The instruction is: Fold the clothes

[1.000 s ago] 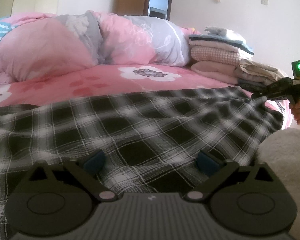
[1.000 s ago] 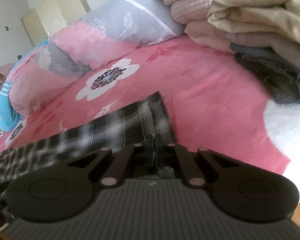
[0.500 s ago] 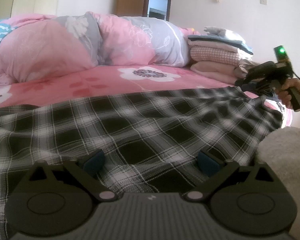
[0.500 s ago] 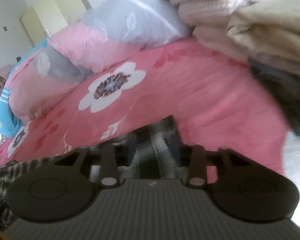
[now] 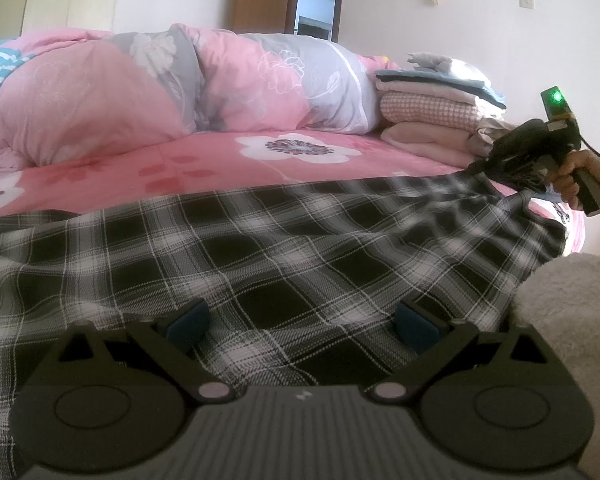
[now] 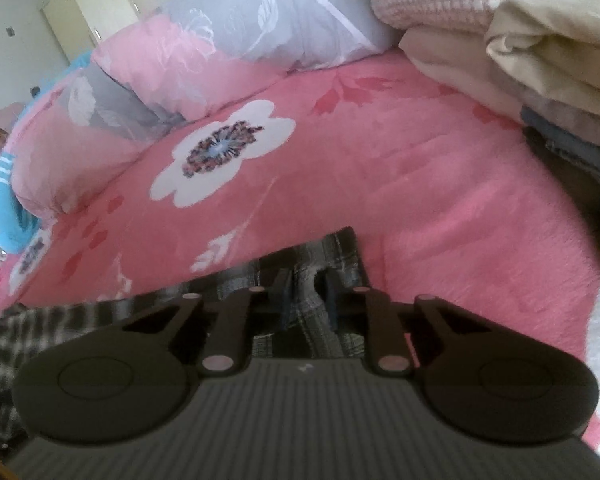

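Black-and-white plaid garment spread flat on pink bedsheet.
Left gripper released, wide; right gripper, jaws just closing, straddles garment's corner fold, grip unclear; only left view shows its holder's hand.

bed: pink floral | on it: plaid garment spread flat; rolled duvet; apparently folded clothes stack

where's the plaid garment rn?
The plaid garment lies spread on the pink bedsheet, filling the left wrist view's foreground; its far right corner sits by the folded stack.
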`<control>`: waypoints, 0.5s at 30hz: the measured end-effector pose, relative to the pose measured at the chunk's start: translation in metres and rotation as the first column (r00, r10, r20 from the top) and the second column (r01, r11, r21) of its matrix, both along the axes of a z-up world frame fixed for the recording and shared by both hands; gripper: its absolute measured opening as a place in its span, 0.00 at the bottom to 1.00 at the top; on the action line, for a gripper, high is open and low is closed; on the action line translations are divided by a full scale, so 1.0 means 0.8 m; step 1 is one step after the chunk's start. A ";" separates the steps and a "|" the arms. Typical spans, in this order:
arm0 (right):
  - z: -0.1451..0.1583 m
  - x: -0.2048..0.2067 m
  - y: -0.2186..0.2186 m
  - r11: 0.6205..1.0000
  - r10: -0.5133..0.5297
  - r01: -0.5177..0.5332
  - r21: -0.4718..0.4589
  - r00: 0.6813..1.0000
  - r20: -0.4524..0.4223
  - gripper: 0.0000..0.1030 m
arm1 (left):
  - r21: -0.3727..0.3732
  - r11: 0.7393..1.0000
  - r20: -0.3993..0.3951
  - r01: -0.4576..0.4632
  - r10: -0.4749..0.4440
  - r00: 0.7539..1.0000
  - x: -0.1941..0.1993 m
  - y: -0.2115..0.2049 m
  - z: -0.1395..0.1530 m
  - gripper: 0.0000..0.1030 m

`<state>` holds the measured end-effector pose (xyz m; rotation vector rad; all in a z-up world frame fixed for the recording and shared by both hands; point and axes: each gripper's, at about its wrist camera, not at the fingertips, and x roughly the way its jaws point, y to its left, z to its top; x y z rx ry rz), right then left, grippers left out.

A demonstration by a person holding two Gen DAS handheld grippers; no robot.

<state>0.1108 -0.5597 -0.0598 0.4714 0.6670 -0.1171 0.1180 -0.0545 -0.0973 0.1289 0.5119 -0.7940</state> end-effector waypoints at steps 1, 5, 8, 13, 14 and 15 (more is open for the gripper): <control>0.002 -0.001 0.000 1.000 0.002 -0.002 0.005 1.000 0.001 0.17 | 0.000 1.000 0.000 0.000 0.000 1.000 0.000 0.000 0.000 0.97; 0.000 0.001 0.003 0.999 0.035 -0.035 0.036 0.999 -0.013 0.17 | 0.000 1.000 0.000 0.001 -0.001 1.000 0.000 0.000 0.000 0.97; -0.007 0.008 0.001 0.997 0.048 -0.047 0.055 0.999 -0.025 0.17 | 0.001 1.000 0.000 0.001 -0.001 1.000 0.000 0.000 0.001 0.97; -0.028 0.019 -0.020 0.984 0.036 -0.033 0.175 0.999 -0.014 0.18 | 0.001 1.000 0.000 0.001 -0.001 1.000 0.000 0.000 0.001 0.97; -0.031 0.018 -0.025 0.977 0.028 -0.029 0.213 1.000 0.004 0.20 | 0.001 1.000 0.001 0.001 -0.001 1.000 0.000 0.000 0.000 0.97; -0.034 0.016 -0.030 0.969 0.022 -0.028 0.245 0.999 0.027 0.20 | 0.001 1.000 0.001 0.001 -0.001 1.000 0.001 0.000 0.000 0.97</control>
